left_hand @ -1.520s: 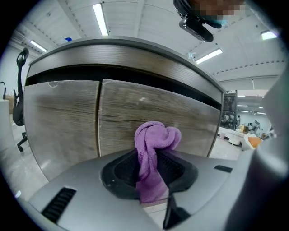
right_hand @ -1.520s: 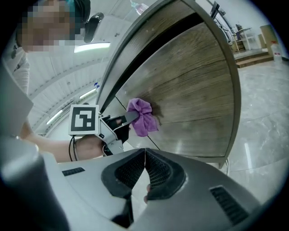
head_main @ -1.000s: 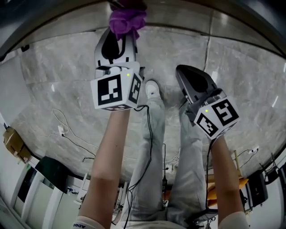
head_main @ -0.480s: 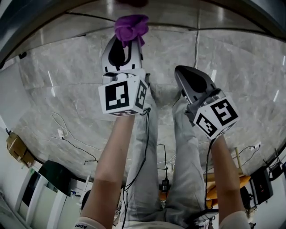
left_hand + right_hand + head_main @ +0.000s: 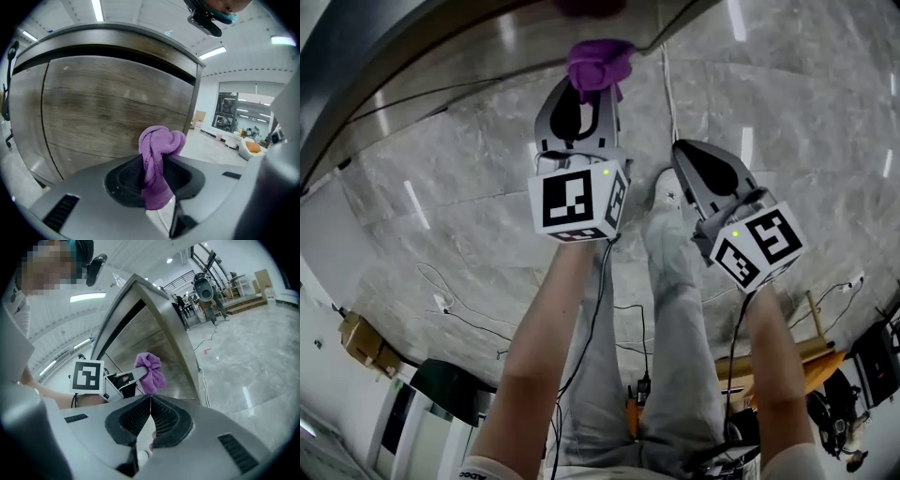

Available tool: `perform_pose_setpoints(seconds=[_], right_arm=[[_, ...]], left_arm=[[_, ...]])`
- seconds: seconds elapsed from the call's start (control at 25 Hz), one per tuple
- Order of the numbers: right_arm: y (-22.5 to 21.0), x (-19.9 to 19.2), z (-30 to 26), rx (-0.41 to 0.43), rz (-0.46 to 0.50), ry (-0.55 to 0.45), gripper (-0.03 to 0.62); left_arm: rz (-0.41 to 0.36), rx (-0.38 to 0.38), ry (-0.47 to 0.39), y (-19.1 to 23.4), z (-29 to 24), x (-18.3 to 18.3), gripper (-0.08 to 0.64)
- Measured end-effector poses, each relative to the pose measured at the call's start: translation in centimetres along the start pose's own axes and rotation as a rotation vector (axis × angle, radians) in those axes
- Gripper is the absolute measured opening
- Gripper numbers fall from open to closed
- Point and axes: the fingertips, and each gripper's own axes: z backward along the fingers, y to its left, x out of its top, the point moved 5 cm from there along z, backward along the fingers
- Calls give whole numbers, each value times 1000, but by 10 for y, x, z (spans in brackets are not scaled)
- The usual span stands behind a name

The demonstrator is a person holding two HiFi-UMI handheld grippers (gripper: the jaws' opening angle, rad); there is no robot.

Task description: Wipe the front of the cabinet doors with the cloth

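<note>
A bunched purple cloth [image 5: 599, 65] [image 5: 158, 159] [image 5: 150, 371] is clamped in my left gripper [image 5: 581, 89] [image 5: 154, 176], which is shut on it. The cloth's tip is close in front of the wood-grain cabinet door [image 5: 112, 108] [image 5: 154, 341]; whether it touches the door I cannot tell. The cabinet [image 5: 441, 56] runs along the top of the head view, dark and metal-edged. My right gripper [image 5: 698, 169] [image 5: 150, 416] is shut with nothing between its jaws, held to the right of the left one and away from the door.
Grey marble floor [image 5: 441, 216] lies below, with loose cables [image 5: 459, 314] trailing across it. The person's legs [image 5: 666, 309] stand between the arms. A cardboard box [image 5: 364, 339] sits at lower left, dark equipment [image 5: 877, 361] at lower right.
The left gripper with the cloth has shifted rightward along the cabinet front over the last second. The right gripper has stayed in nearly the same place, and the head view has tilted.
</note>
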Motion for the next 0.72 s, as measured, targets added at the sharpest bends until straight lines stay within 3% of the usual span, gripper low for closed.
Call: perform_pose_setpoints(seconds=[0.28,0.72], right_arm=[[-43,-5,38,-48,-47,-31,28],[-57,-6,33,-75,-48,-30,28]], left_arm=[[-2,-50,28,-52,-42,-16,106],[-28,-33,52,-32,-53,-23,106]])
